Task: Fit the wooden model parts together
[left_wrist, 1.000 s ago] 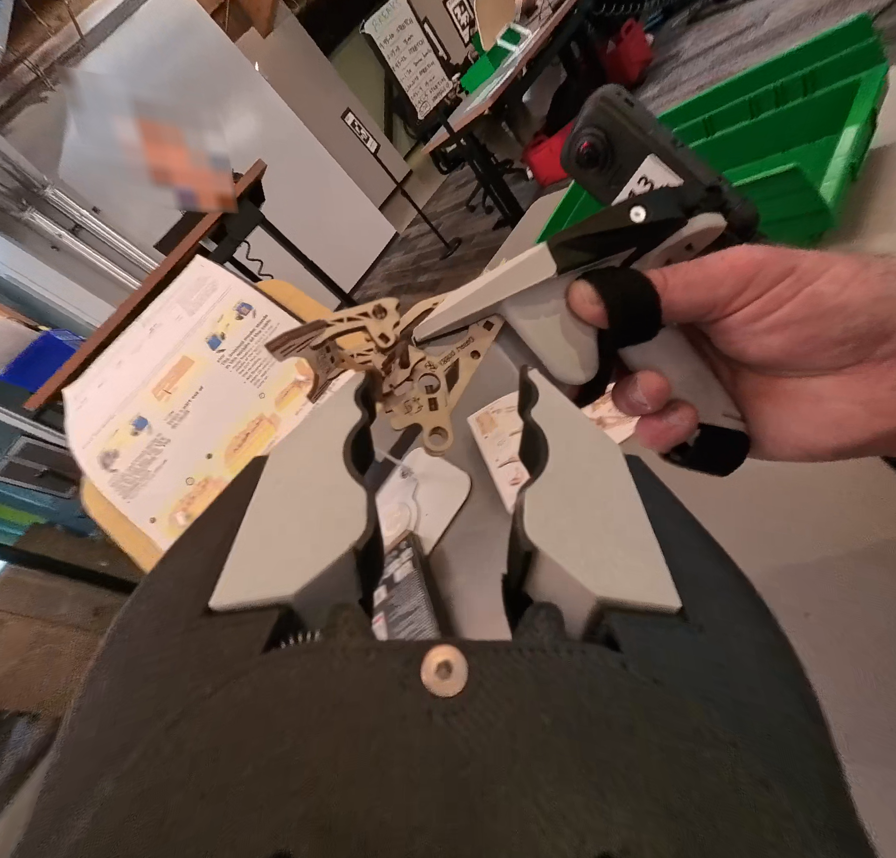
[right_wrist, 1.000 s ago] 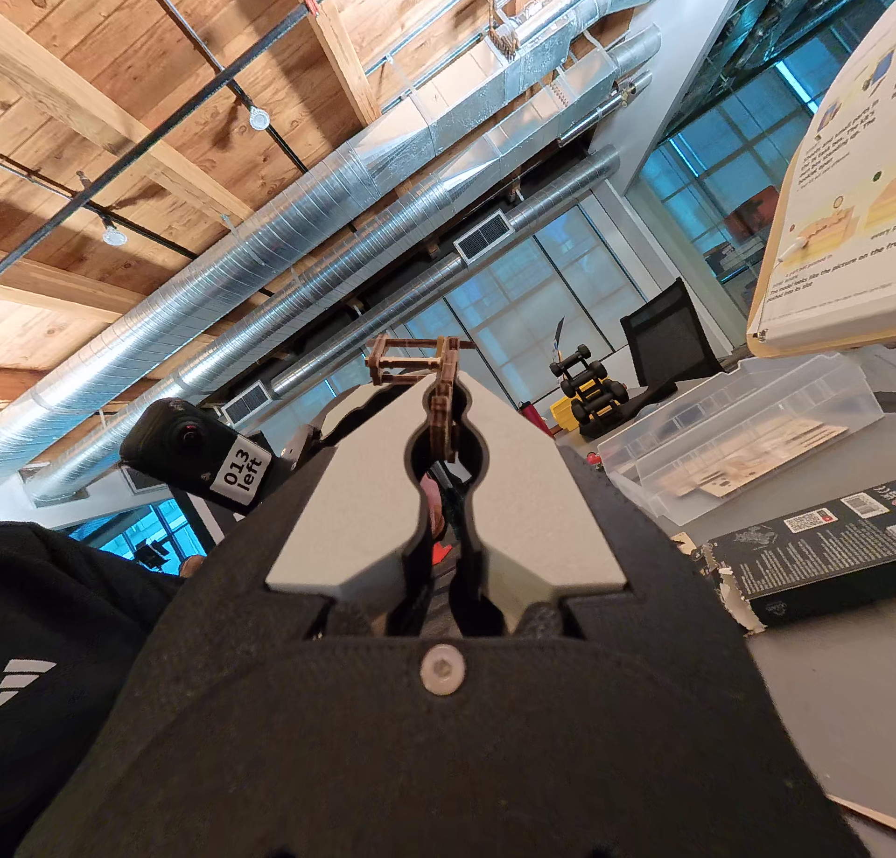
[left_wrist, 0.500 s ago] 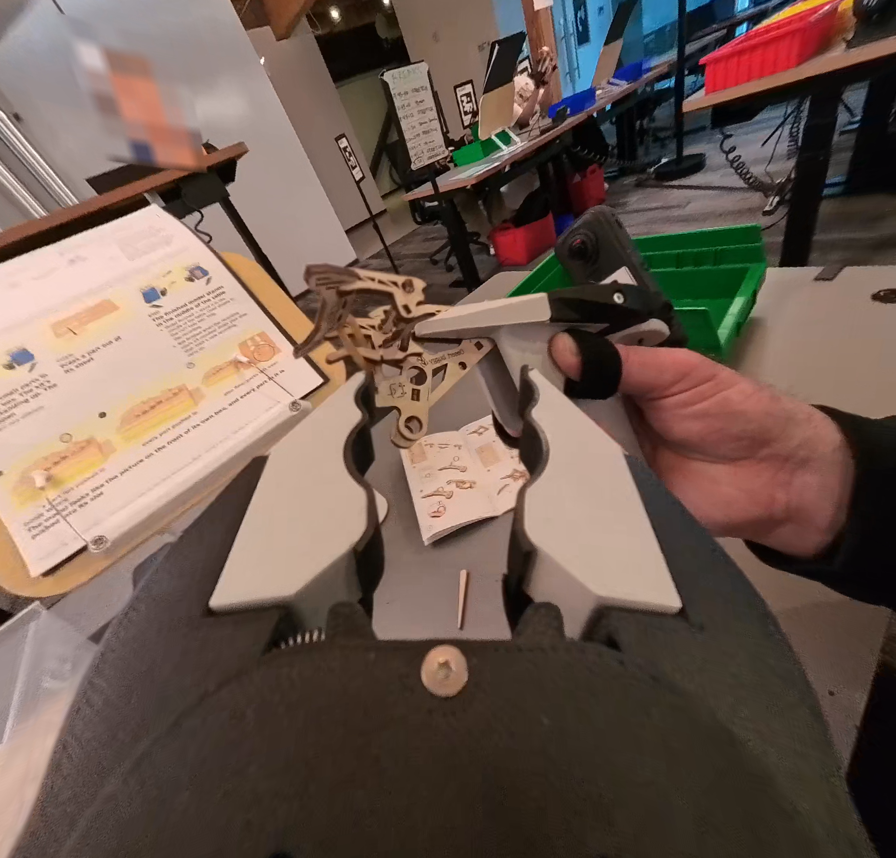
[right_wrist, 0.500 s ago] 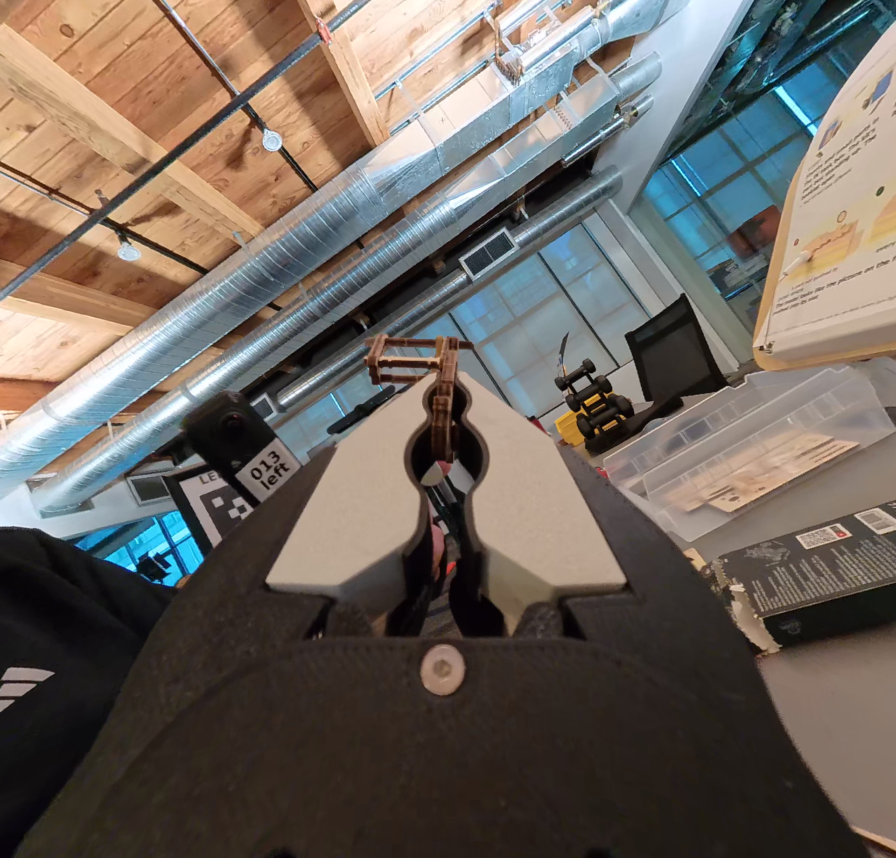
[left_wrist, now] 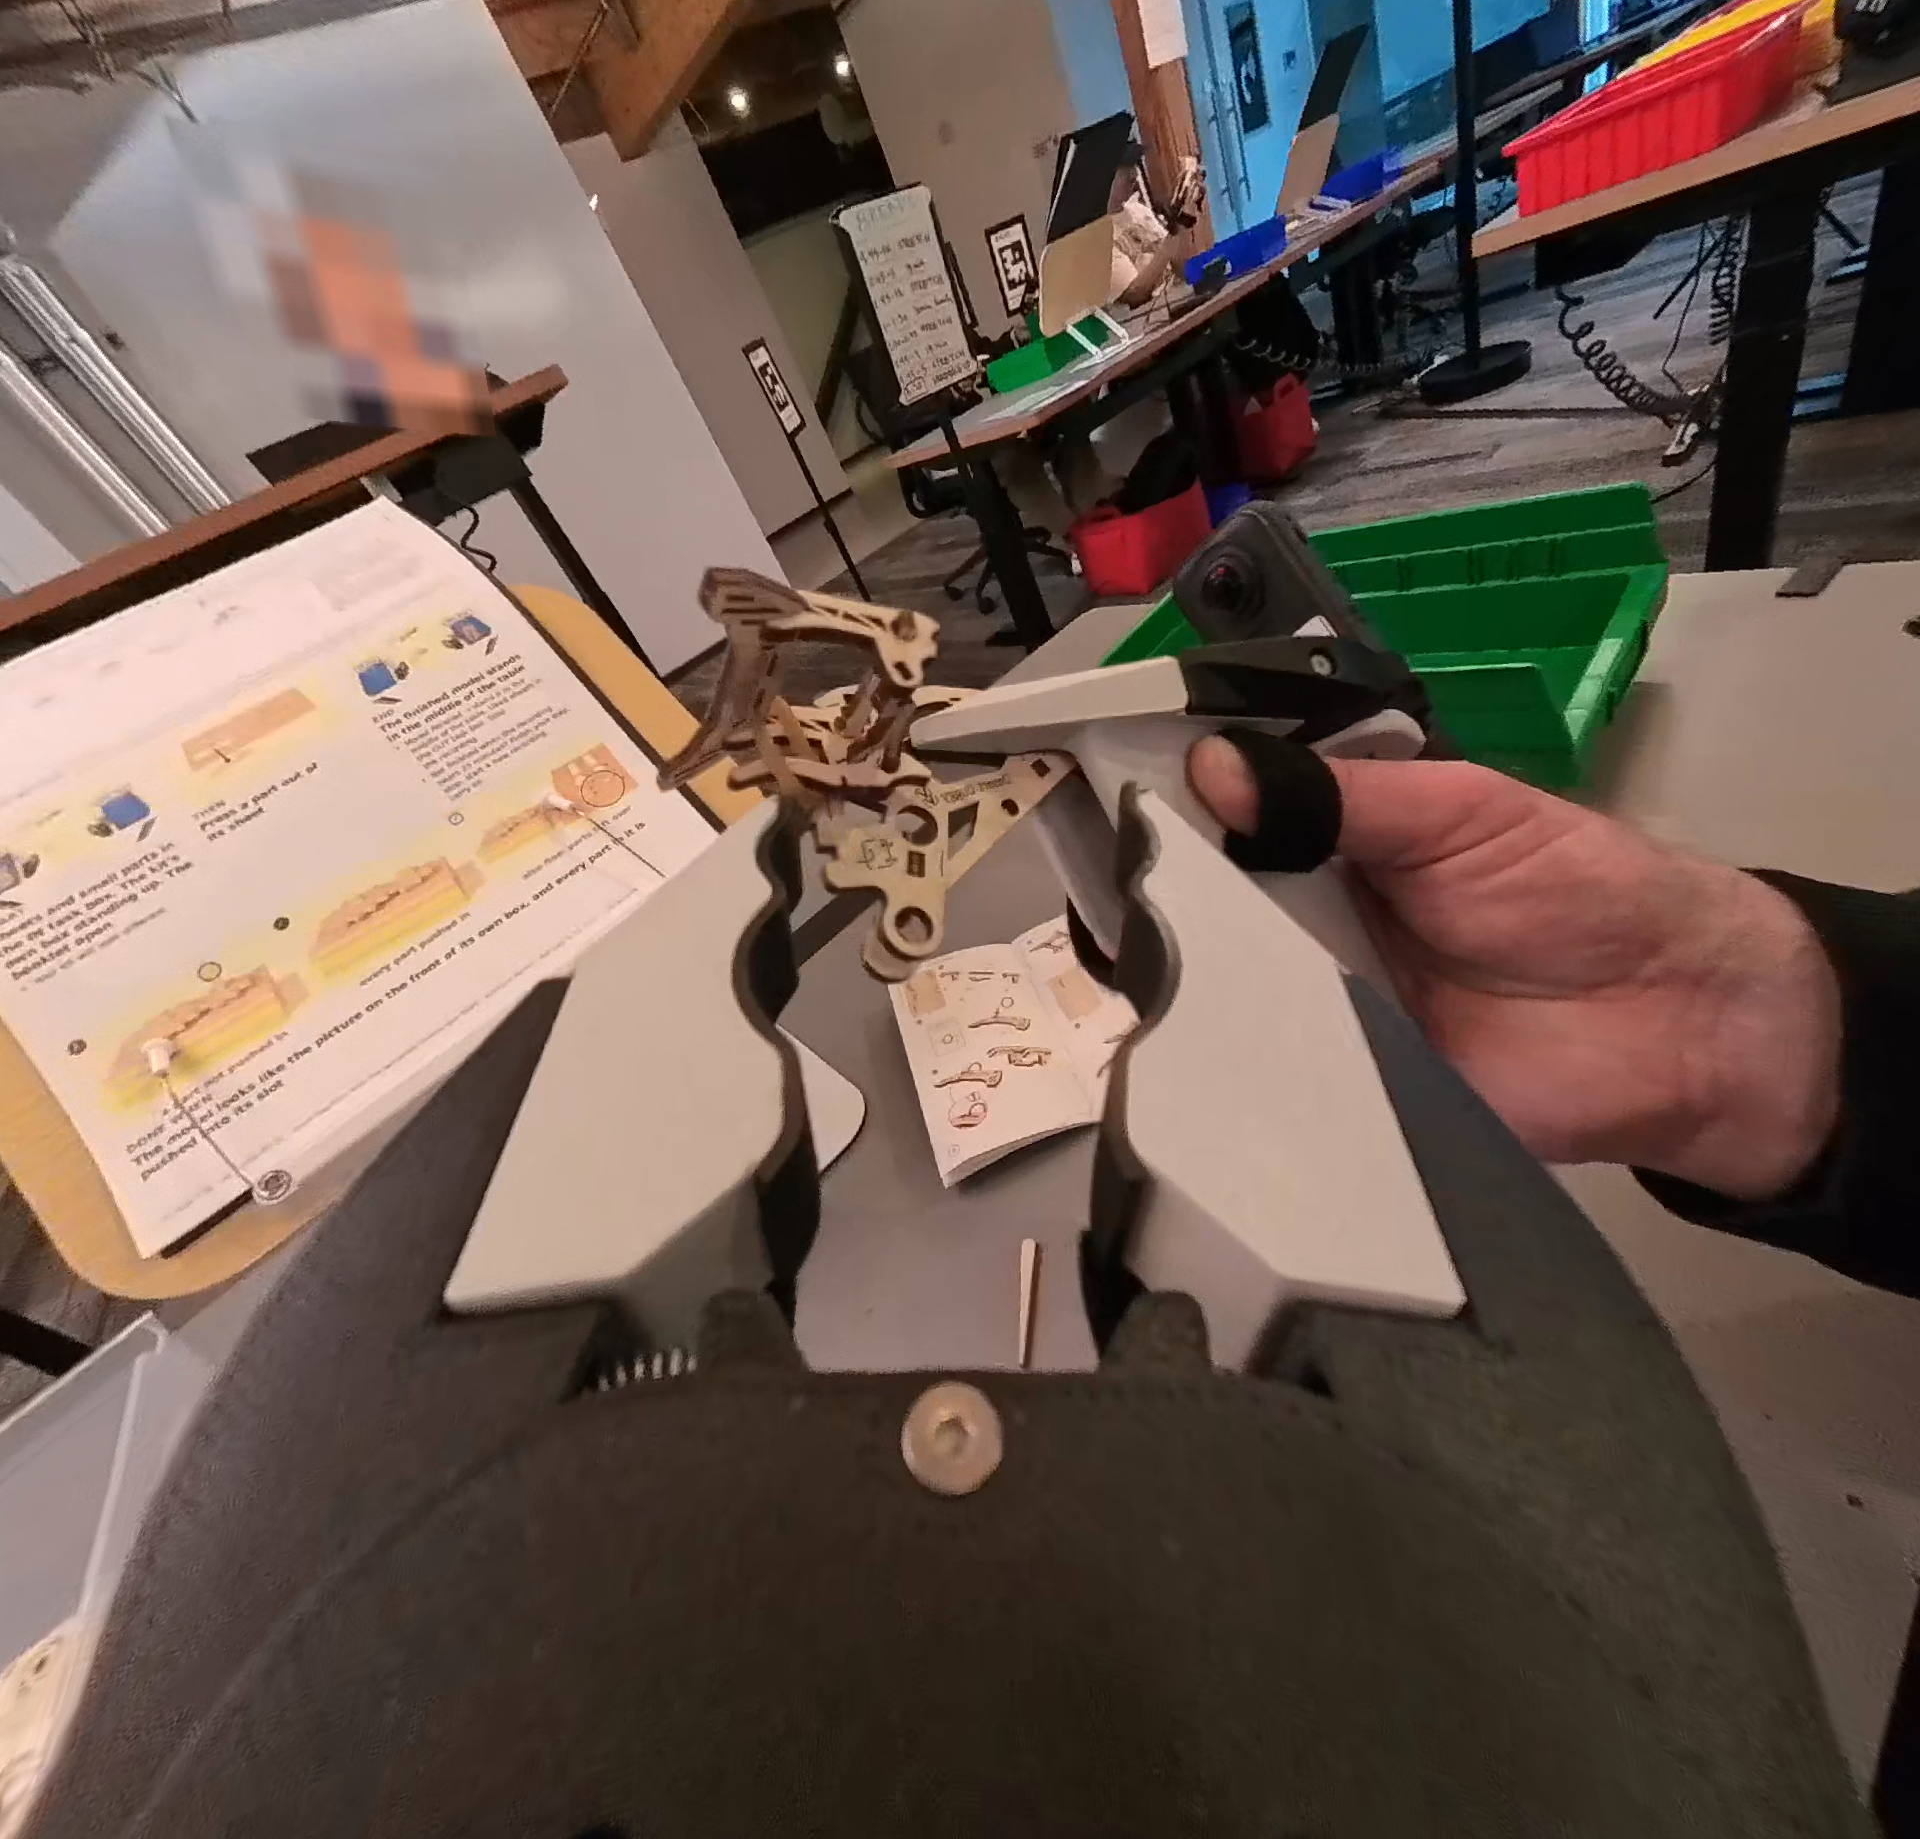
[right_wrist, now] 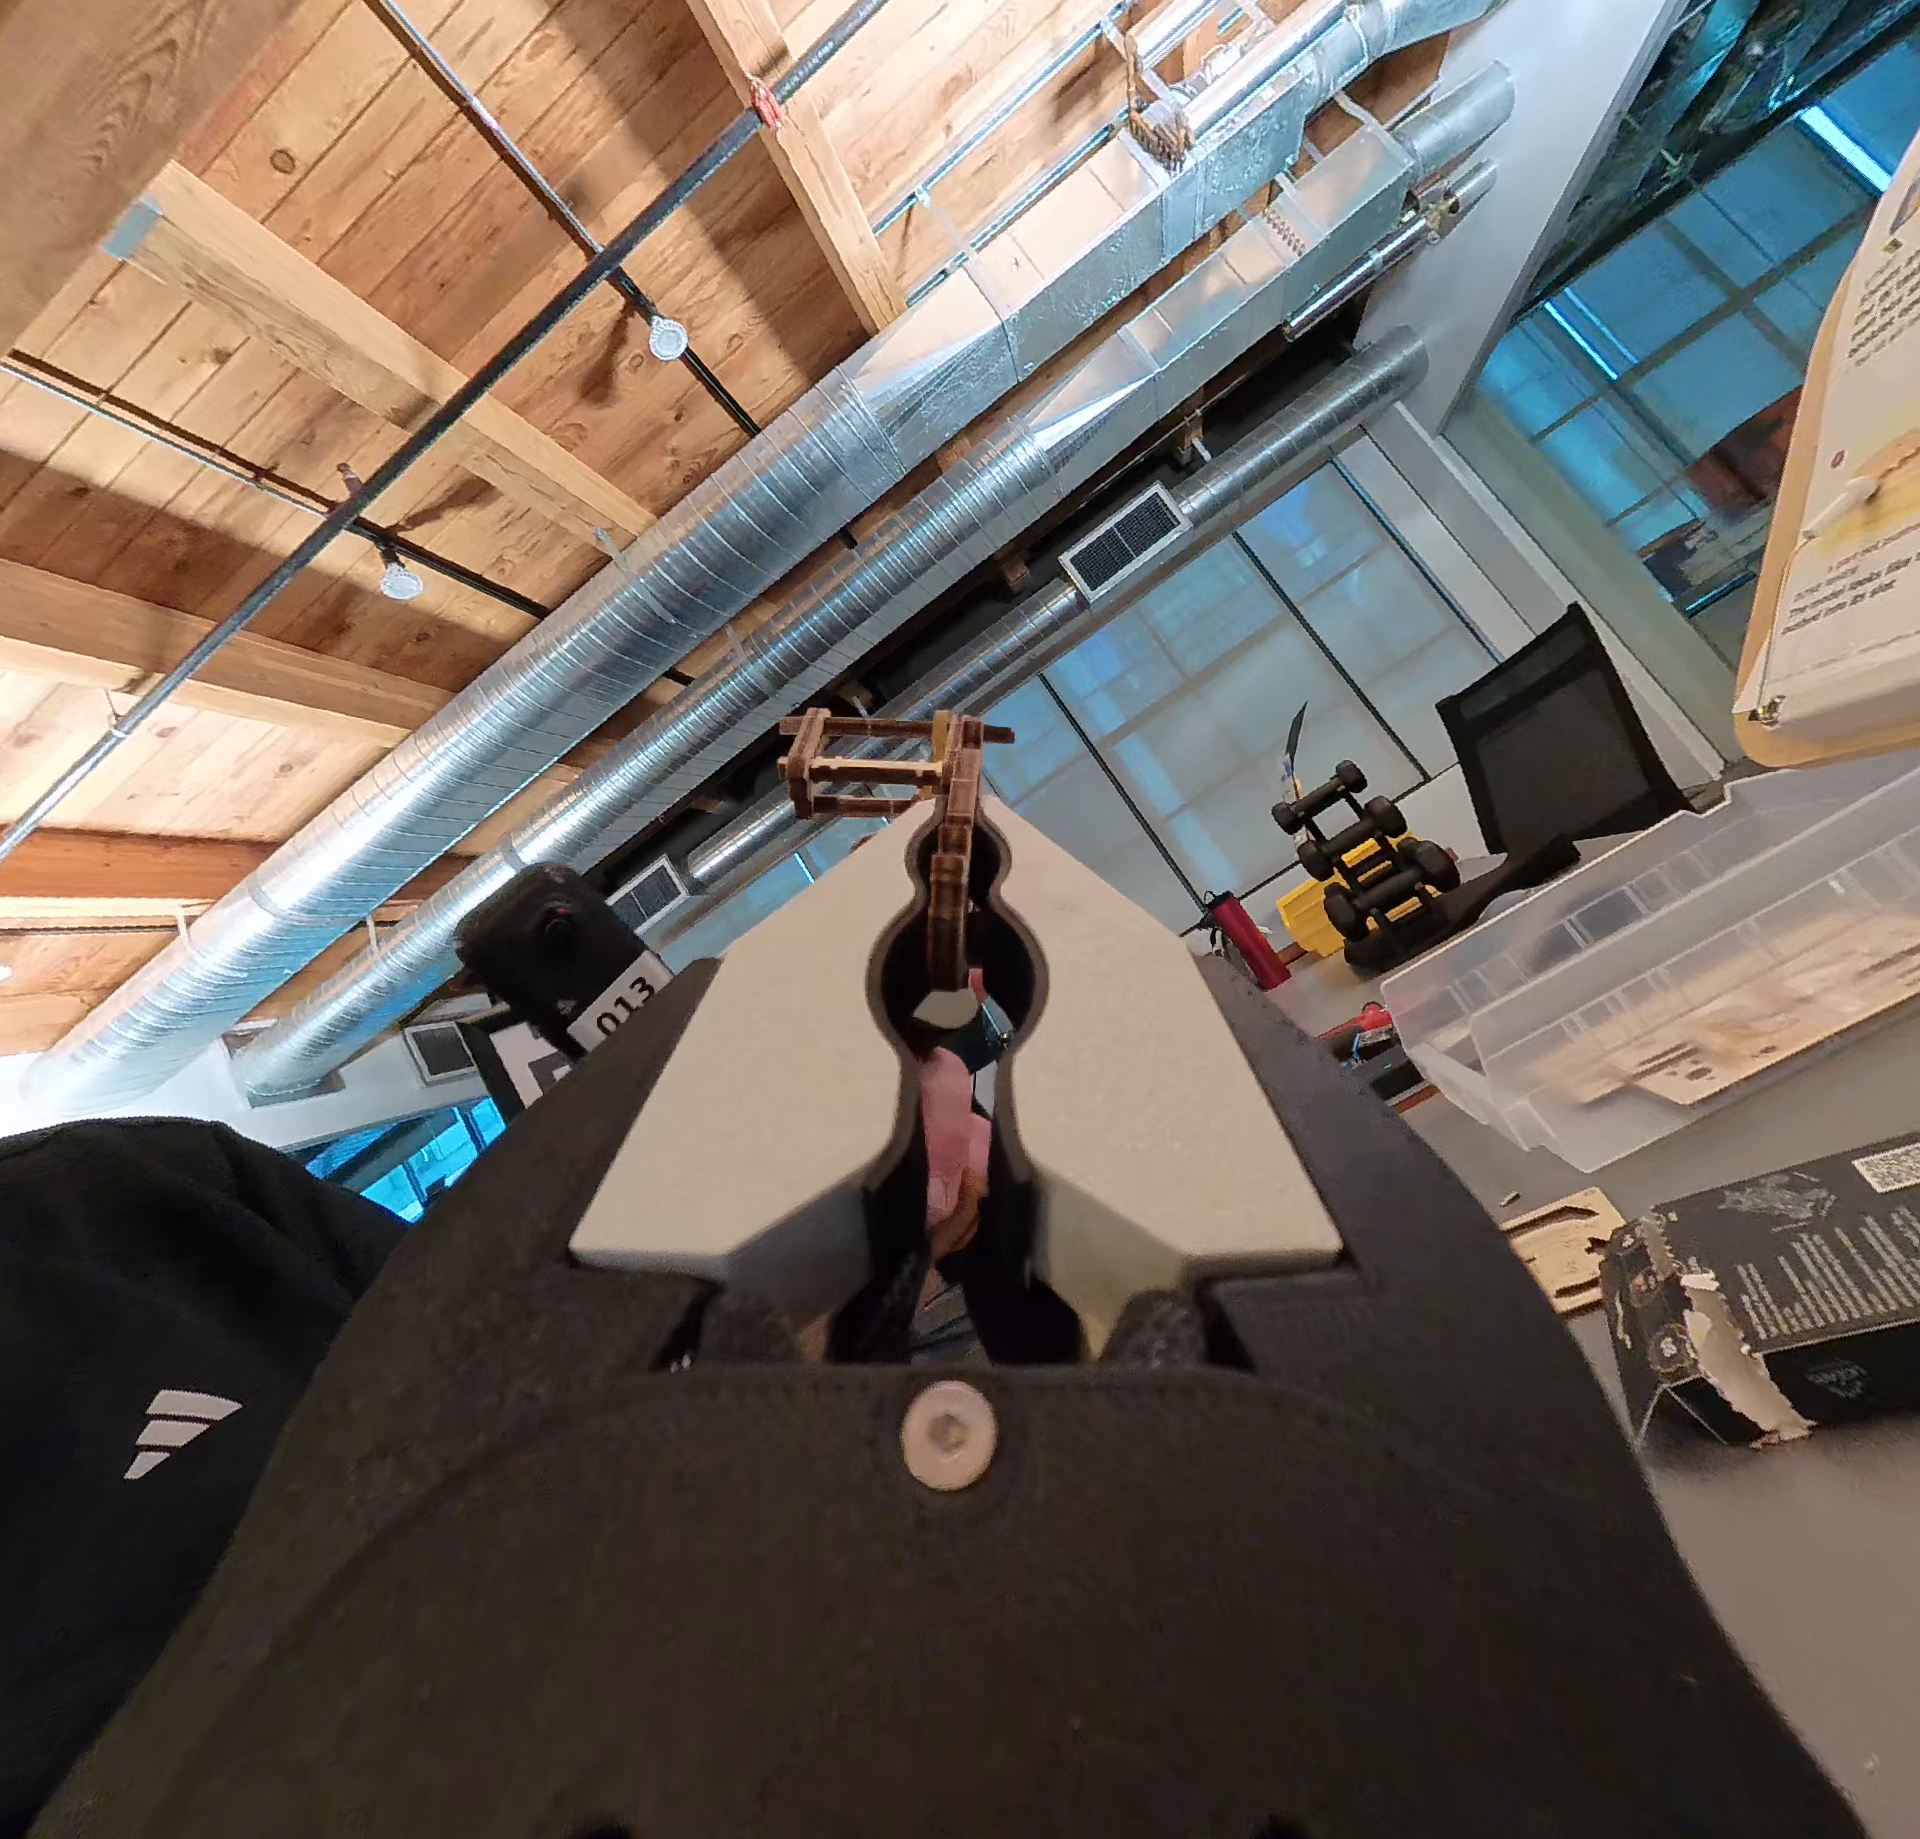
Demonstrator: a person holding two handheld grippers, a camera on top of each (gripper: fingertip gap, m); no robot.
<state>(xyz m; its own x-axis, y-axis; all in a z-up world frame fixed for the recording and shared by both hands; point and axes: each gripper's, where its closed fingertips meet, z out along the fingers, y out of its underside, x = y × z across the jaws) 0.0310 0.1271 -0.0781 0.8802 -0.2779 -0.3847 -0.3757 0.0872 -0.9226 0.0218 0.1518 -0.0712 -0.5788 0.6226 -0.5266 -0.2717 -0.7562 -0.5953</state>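
The right gripper [right_wrist: 951, 833] is pinched tight on the wooden model [left_wrist: 831, 750] and holds it up in the air. The left gripper [left_wrist: 945, 854] has its jaws wide apart with nothing in them. The model hangs just past the left gripper's tips, its flat plate pointing down between them. The left one is my guess for the next grab. Beyond the right gripper sits a green bin [left_wrist: 1507, 646]; what is inside it I cannot see. A clear tray [right_wrist: 1662, 968] holds flat wooden sheets.

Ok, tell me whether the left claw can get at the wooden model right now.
Probably yes: the left claw is open and empty, with the wooden model held up just beyond its fingertips by the right claw; nothing sits between.
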